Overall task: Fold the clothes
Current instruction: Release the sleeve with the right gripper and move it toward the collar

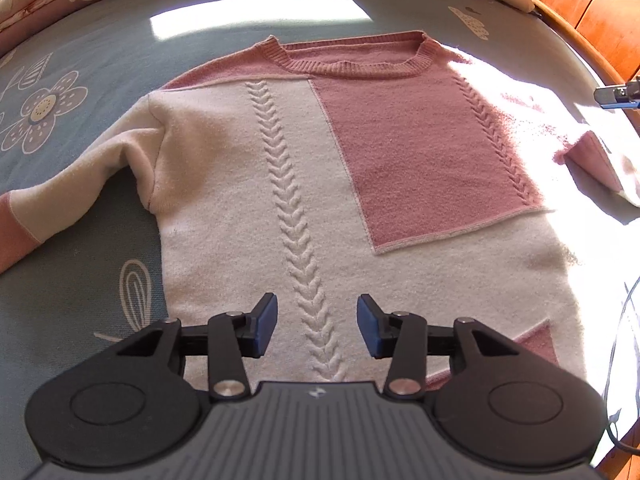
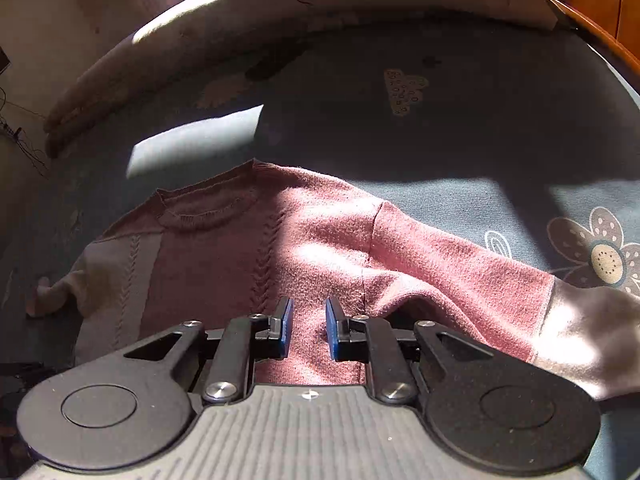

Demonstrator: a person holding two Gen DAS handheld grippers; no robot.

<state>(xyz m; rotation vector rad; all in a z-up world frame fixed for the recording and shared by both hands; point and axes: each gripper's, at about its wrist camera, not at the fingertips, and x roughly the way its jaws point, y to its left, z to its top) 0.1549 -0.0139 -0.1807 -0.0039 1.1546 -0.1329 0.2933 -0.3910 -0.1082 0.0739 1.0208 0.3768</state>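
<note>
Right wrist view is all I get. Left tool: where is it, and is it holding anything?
Observer: The left tool is open and empty, over the sweater's cream lower front, straddling the braid.
Operator: Cream sleeve laid out?
Observer: Yes. The sleeve lies out to the side on the bedspread and ends in a pink cuff.
Operator: Lower front flat?
Observer: It lies flat, with a small pink patch near the bottom corner. The hem itself is hidden behind the tool.
</note>
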